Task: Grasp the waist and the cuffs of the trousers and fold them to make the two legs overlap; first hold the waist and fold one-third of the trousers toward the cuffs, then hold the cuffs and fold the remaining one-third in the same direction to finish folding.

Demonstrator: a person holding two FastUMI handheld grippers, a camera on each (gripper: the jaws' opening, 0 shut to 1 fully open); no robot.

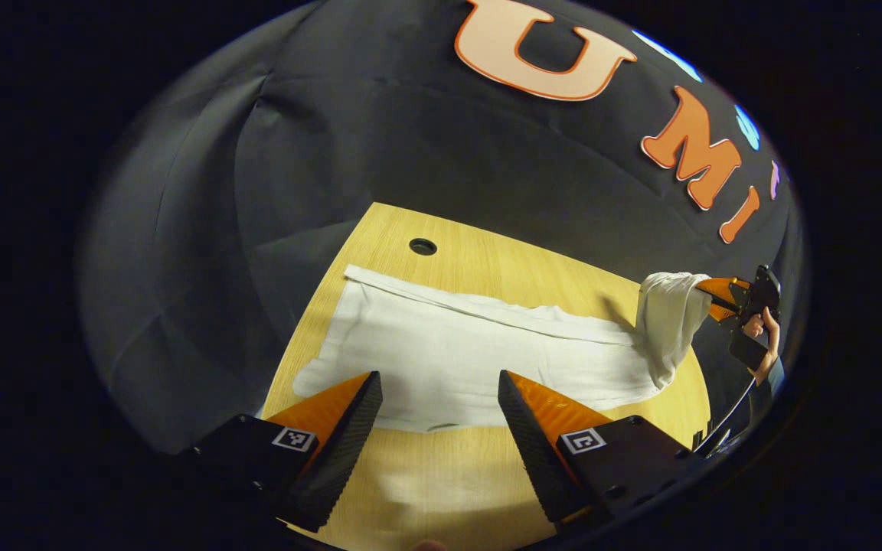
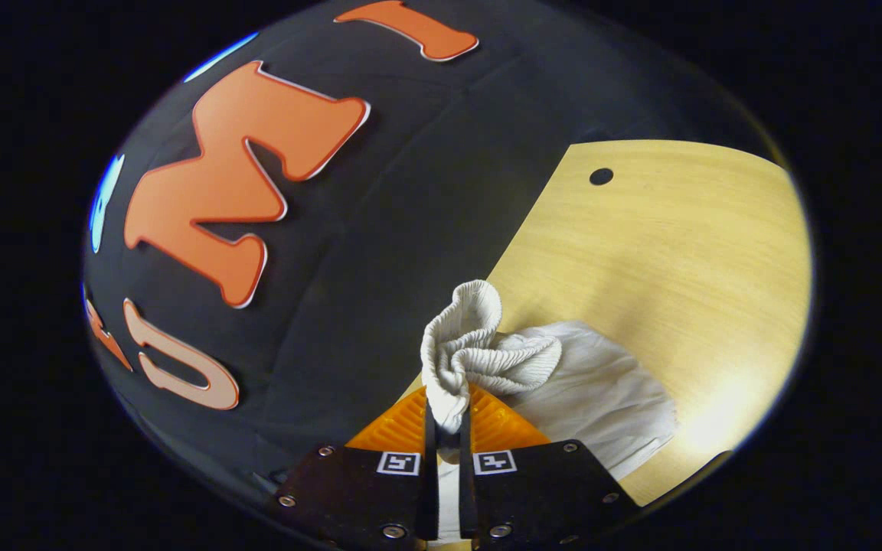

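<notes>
Trousers (image 1: 456,360) flat across the table (image 1: 472,260), one end lifted off its edge. Right gripper (image 2: 445,417) clamped on the ribbed end; left gripper (image 1: 441,398) wide open, empty. Cloth is soft, light, droopy; pinch through all layers.

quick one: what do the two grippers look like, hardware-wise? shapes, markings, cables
Both match. The left gripper has two wedge-shaped fingers with ridged inner faces on black blocks, each block carrying a small square black-and-white marker. The right gripper adds visible round screws on its blocks. Seen from the left gripper view, a thin cable hangs below the hand holding it.
</notes>
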